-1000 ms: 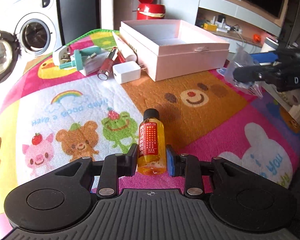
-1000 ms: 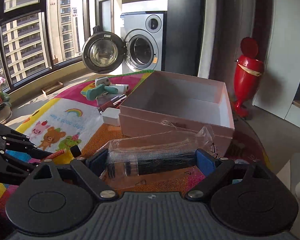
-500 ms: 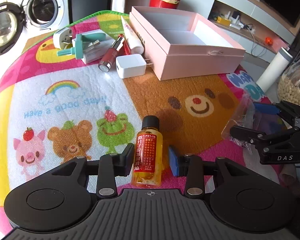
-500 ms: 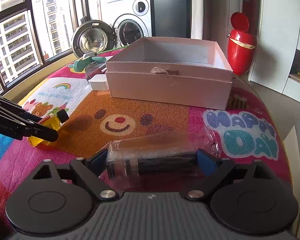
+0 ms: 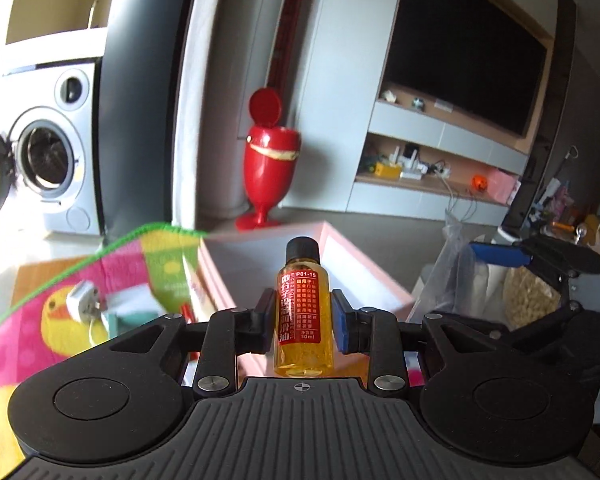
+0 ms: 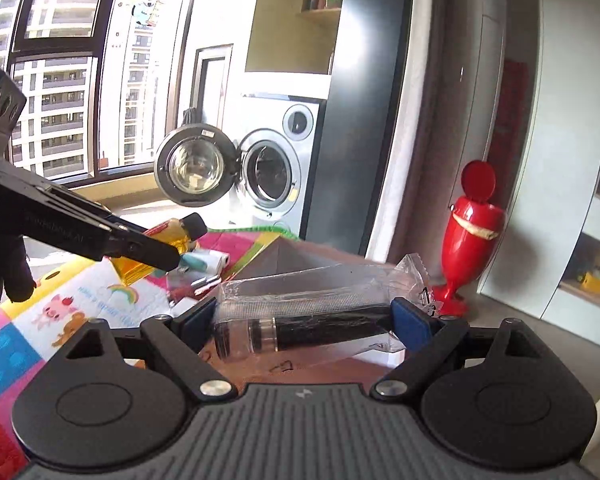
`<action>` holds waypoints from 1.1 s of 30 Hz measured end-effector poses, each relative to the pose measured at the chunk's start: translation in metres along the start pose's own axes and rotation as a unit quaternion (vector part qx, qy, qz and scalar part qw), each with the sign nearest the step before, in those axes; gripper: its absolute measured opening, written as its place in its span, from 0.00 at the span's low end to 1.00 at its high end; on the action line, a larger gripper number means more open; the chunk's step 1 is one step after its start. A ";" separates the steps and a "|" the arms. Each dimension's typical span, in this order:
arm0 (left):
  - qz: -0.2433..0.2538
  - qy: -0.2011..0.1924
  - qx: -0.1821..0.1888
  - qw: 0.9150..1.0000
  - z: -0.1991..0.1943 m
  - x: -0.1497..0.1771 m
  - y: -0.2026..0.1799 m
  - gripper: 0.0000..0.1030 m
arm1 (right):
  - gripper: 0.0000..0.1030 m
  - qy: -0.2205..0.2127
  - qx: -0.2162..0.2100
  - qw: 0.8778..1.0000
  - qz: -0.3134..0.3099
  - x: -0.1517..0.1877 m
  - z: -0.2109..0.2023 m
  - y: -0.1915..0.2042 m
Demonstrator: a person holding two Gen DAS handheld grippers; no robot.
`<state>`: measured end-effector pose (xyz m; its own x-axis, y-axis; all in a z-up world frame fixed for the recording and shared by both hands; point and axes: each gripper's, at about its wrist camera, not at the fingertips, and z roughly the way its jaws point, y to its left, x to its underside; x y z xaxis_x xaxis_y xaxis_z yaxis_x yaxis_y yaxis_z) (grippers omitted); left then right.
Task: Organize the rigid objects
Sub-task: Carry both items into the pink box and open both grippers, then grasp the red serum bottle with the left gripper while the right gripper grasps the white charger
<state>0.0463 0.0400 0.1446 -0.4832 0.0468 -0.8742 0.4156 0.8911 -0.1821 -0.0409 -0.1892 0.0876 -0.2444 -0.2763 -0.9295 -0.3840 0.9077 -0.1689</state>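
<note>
My left gripper (image 5: 303, 320) is shut on a small amber oil bottle (image 5: 304, 316) with a black cap and red label, held above the near edge of the open pink box (image 5: 364, 268). The bottle also shows in the right wrist view (image 6: 168, 234). My right gripper (image 6: 304, 320) is shut on a dark tube sealed in a clear plastic bag (image 6: 320, 320), held sideways in the air near the box. The right gripper shows at the right of the left wrist view (image 5: 540, 256).
A cartoon play mat (image 5: 40, 320) covers the table. A white plug (image 5: 86, 300) and other small items (image 6: 204, 264) lie left of the box. A red bin (image 5: 268, 160), a washing machine (image 6: 276, 176) and a TV shelf (image 5: 440, 172) stand beyond.
Both grippers have lifted their objects off the mat and moved toward the pink box. The views tilted up to show the room.
</note>
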 end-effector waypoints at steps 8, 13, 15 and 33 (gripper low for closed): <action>-0.049 0.009 0.050 0.997 0.083 -0.058 0.027 0.32 | 0.89 0.029 0.007 0.999 0.019 -0.035 0.073 -0.016; -0.081 0.018 -0.015 0.996 0.070 -0.024 0.069 0.32 | 0.89 0.052 0.015 0.998 0.030 0.003 0.056 -0.011; -0.082 0.052 -0.052 0.994 0.070 -0.009 0.087 0.32 | 0.89 0.067 0.013 0.997 0.020 0.021 0.049 -0.004; -0.095 0.144 -0.091 0.981 0.110 0.059 0.105 0.31 | 0.89 0.130 -0.002 0.988 0.085 0.076 0.050 0.020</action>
<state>0.1462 0.0868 0.0249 -0.7476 -0.0254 -0.6636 0.1647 0.9610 -0.2223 -0.0228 -0.1758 -0.0028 -0.5256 -0.1925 -0.8287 -0.3221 0.9466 -0.0156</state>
